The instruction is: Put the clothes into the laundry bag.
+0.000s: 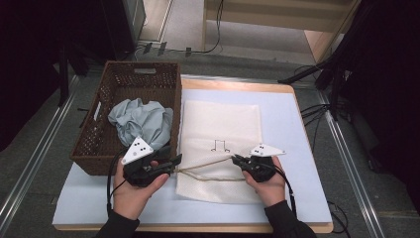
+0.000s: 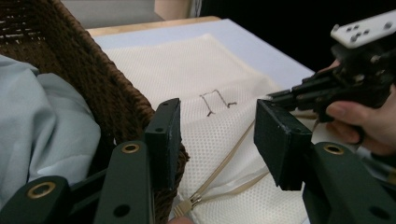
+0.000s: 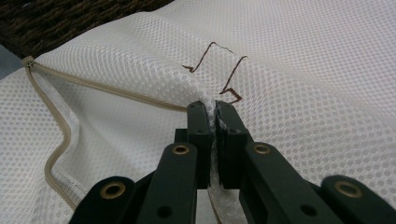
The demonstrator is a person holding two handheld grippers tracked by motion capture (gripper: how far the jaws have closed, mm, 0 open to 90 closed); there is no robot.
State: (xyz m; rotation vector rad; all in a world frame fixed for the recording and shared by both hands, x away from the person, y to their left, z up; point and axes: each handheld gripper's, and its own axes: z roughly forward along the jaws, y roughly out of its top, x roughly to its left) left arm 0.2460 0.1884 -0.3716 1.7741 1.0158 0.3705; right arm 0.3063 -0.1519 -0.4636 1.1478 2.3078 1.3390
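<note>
So the right gripper (image 3: 211,109) is clamped tight on a pinch of the mesh bag (image 1: 220,126), right at the top edge of its opening; the left gripper (image 2: 215,135) has its jaws apart with nothing between them, hovering just above the zip's end by the basket (image 1: 106,89).

What I'd worry about: that pinch looks thin; if the right hand tugs any harder the mesh could slip out and the mouth would flop shut again; the weave is fine enough to snag or stretch too. The left gripper is also really close to the basket wall, so a careless move could bump it or shove the basket. And if the blue cloth (image 1: 141,121) goes in next, a half-open mouth would probably catch it.

The bag itself is cream-white, flat on the worktop (image 1: 297,129) just right of the basket; beige zip (image 3: 65,140) undone, small brown stitched mark near the middle.
</note>
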